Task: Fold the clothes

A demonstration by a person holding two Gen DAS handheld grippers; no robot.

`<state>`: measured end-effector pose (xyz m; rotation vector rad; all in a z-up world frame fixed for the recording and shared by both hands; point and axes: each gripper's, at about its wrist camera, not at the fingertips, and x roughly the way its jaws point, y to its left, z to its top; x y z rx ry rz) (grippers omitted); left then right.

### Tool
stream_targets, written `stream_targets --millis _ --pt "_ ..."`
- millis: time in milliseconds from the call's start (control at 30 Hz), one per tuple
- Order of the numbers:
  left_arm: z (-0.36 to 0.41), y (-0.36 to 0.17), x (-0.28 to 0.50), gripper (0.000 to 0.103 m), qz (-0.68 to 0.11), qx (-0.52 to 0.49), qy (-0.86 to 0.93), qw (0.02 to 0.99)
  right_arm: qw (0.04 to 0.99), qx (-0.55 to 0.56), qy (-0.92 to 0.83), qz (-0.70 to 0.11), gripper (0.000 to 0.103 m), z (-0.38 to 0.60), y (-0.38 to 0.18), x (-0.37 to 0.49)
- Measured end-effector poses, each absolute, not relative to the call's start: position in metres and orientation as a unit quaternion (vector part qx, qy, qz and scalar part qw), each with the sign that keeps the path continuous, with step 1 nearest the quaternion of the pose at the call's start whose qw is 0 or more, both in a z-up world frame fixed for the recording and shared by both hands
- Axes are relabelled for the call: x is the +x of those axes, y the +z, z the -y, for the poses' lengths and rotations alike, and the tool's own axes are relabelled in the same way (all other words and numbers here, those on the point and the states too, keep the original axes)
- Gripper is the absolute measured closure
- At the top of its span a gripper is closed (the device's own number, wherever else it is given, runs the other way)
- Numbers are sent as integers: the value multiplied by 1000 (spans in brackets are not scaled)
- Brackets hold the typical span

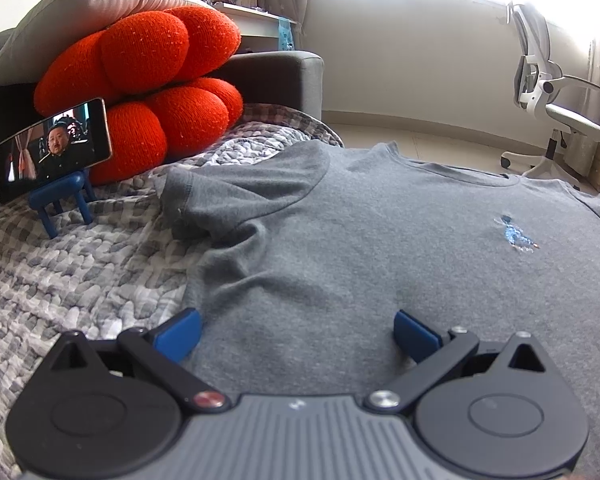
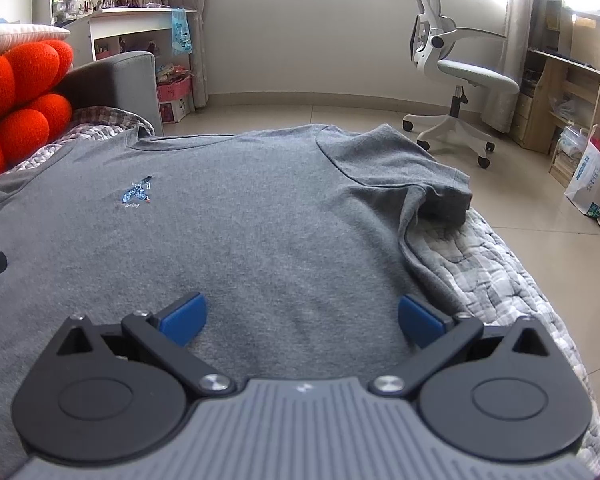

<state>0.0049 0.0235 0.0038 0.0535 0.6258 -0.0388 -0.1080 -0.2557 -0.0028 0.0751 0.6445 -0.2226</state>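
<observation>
grey T-shirt [image 1: 380, 240] flat on quilt [image 1: 80, 272], both tools spread

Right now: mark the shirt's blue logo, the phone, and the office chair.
blue logo [image 2: 137, 194], right wrist view, middle of the embroidery on the grey shirt's chest.
phone [image 1: 52, 150], left wrist view, centre of its lit screen.
office chair [image 2: 476, 72], right wrist view, seat cushion.

Both hand-held grippers [image 1: 296, 334] [image 2: 302, 320] wide apart

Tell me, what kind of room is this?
Probably a bedroom or living room in someone's home. A grey T-shirt lies on a quilted checked blanket, with a red cushion behind and a white desk chair by the window.
</observation>
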Motion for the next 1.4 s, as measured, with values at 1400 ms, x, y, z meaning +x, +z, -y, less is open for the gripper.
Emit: stream_targets --millis 1400 --pt "-30 3 13 0 -315 20 -41 948 927 130 -194 -294 0 332 20 -89"
